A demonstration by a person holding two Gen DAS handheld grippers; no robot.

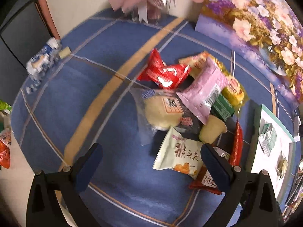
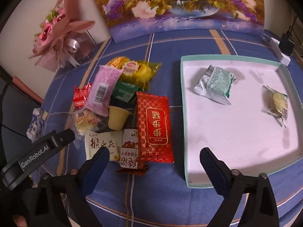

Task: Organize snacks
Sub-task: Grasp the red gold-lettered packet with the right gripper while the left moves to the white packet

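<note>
A heap of snack packets lies on the blue checked tablecloth. It holds a red patterned packet [image 2: 153, 124], a pink packet [image 2: 103, 89], a yellow packet [image 2: 138, 70] and a pale packet with dark characters [image 1: 179, 154]. My left gripper [image 1: 151, 162] hovers open over the near side of the heap, its right finger by the pale packet. My right gripper [image 2: 155, 167] is open above the cloth, between the heap and a white tray with a teal rim [image 2: 184, 113]. The tray holds a green-and-silver packet [image 2: 215, 84] and a clear-wrapped biscuit [image 2: 278, 104]. Nothing sits between either pair of fingers.
A flower painting [image 2: 180, 5] leans at the back of the table. A pink bouquet [image 2: 56, 36] stands at the back left. A blue-and-white wrapper [image 1: 42, 62] lies apart at the left. A white power strip with a black plug [image 2: 284, 51] is at the far right edge.
</note>
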